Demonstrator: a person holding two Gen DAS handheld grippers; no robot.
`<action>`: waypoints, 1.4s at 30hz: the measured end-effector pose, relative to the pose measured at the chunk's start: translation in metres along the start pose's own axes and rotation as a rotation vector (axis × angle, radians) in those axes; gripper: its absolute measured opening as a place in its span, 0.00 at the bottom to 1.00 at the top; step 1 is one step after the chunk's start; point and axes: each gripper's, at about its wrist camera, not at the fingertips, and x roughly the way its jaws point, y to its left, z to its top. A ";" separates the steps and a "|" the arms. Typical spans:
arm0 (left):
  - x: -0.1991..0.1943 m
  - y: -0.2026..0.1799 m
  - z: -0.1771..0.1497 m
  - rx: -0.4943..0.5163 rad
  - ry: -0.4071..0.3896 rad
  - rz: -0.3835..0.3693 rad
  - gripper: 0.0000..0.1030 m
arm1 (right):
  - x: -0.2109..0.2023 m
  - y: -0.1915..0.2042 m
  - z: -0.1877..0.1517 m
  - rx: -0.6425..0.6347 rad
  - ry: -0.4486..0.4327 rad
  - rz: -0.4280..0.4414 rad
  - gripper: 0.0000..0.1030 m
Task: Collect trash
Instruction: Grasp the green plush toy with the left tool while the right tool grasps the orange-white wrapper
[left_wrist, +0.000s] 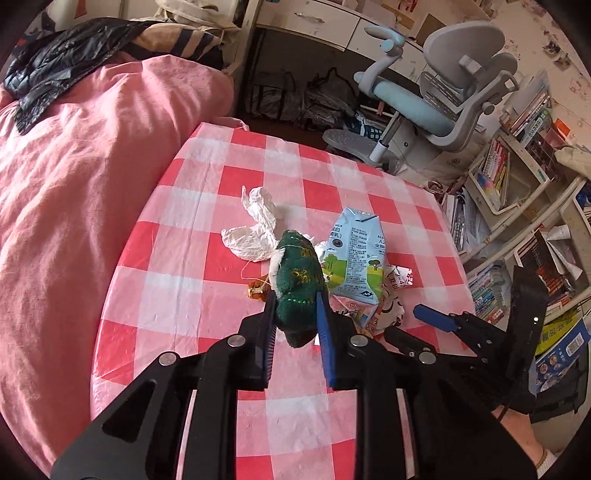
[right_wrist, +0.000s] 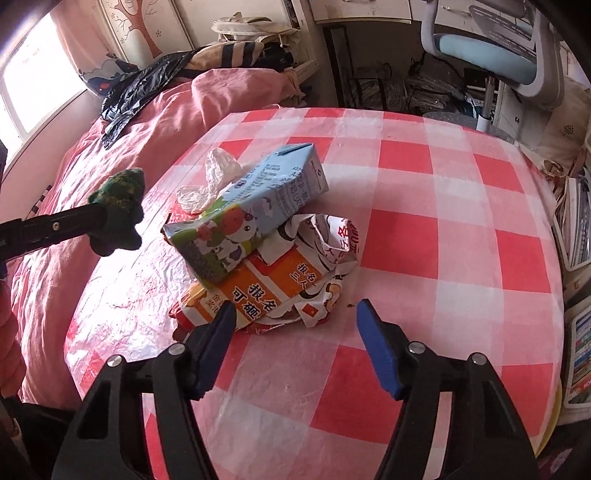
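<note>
- Trash pile sits mid-surface on the red-and-white checked cloth (right_wrist: 424, 206): milk carton (right_wrist: 255, 206), crumpled printed paper (right_wrist: 295, 280), crumpled white plastic wrap (left_wrist: 255, 229).
- My left claw (left_wrist: 295, 306) is clamped on a dark green knitted scrap (left_wrist: 299, 284); pads press both its sides, and the scrap looks raised off the surface in the right wrist view.
- Scrap sits just beside the milk carton in the left wrist view, with a small brown bit (left_wrist: 256, 291) on the cloth near it.
- Milk carton lies tilted, its lower end resting on the orange-and-white printed paper.
- White plastic wrap lies behind the carton, on the bed side.
- My right claw (right_wrist: 295, 314) stands apart, nothing between the pads; its left finger tip is at the near edge of the printed paper, contact unclear; right finger is over bare cloth.
- Pink bed (left_wrist: 74, 184) runs along the surface's left side, with a black jacket (left_wrist: 62, 62) on it.
- Grey-and-blue desk chair (left_wrist: 443, 92) stands beyond the surface; bookshelves (left_wrist: 517, 177) to the right.
</note>
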 end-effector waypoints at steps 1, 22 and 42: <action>0.000 0.000 0.001 0.004 -0.001 -0.002 0.19 | 0.003 0.000 0.001 0.006 0.007 -0.007 0.58; -0.012 -0.016 -0.003 0.063 -0.025 0.008 0.19 | -0.047 -0.009 -0.009 -0.057 -0.084 -0.093 0.10; -0.015 -0.028 -0.018 0.106 -0.018 0.015 0.19 | -0.016 -0.004 -0.037 -0.066 0.116 -0.038 0.57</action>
